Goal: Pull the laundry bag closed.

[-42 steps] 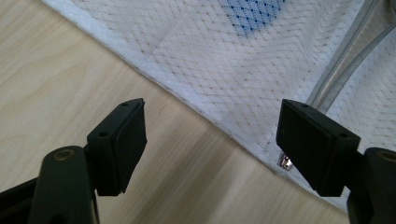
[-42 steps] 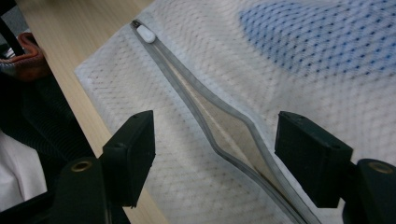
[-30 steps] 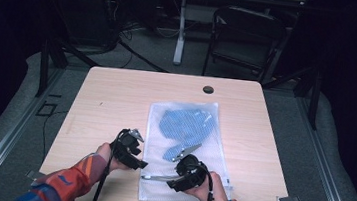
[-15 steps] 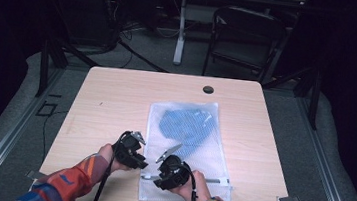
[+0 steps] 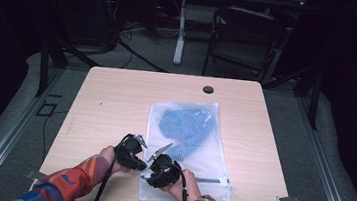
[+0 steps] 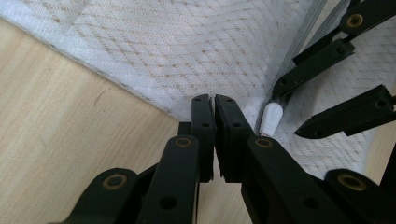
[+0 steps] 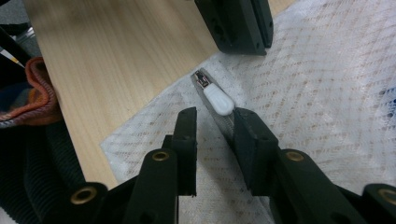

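Observation:
A white mesh zip bag (image 5: 211, 154) lies flat on the wooden table (image 5: 111, 98) with a blue garment (image 5: 186, 126) inside it. Its zipper (image 5: 211, 180) runs along the near edge. My left gripper (image 6: 214, 100) is shut on the bag's near left corner, just beside the white zipper pull (image 6: 271, 119). My right gripper (image 7: 215, 116) has just been closing its jaws. A gap still shows between them, and the white zipper pull (image 7: 218, 100) lies at their tips, close to the right finger. In the high view both grippers (image 5: 147, 165) sit close together at that corner.
The left gripper's shut jaws (image 7: 243, 28) stand just beyond the pull in the right gripper view. A plaid sleeve (image 7: 28, 93) rests at the table's near edge. A round cable hole (image 5: 208, 89) sits at the table's far side. A dark chair (image 5: 248, 37) stands behind.
The right hand slid left along the bag's near edge until it met the left gripper. The left hand stayed in place at the corner.

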### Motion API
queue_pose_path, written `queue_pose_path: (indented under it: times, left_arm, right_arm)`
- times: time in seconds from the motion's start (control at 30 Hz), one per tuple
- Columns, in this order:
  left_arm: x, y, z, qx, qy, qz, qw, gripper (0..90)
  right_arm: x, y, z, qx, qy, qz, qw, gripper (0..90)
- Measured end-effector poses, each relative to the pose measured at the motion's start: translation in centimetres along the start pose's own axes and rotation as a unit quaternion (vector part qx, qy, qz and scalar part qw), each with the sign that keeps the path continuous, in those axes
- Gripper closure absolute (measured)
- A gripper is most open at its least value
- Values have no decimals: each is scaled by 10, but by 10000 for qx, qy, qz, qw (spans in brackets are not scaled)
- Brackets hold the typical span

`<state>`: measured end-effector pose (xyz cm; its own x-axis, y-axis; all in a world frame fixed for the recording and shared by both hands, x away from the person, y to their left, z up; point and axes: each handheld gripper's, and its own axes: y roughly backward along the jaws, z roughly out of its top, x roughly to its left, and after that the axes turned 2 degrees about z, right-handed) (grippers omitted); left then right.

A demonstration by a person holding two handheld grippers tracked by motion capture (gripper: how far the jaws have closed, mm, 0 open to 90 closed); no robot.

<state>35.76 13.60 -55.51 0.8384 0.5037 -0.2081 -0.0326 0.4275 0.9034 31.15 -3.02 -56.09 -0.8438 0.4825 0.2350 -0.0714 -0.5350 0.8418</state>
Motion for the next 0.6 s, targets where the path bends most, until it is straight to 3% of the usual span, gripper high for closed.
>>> queue_pose_path:
  times: [0.2, 0.33, 0.6]
  left_arm:
    - [1, 0, -1, -30, 47, -35, 10000, 878]
    - [1, 0, -1, -29, 62, -31, 10000, 878]
    - [1, -1, -1, -88, 57, -35, 9999, 878]
  right_arm:
    - [2, -4, 1, -158, -79, 59, 9998, 710]
    - [0, -3, 2, -117, -5, 162, 9998, 726]
    - [3, -4, 2, -292, 109, 71, 9995, 754]
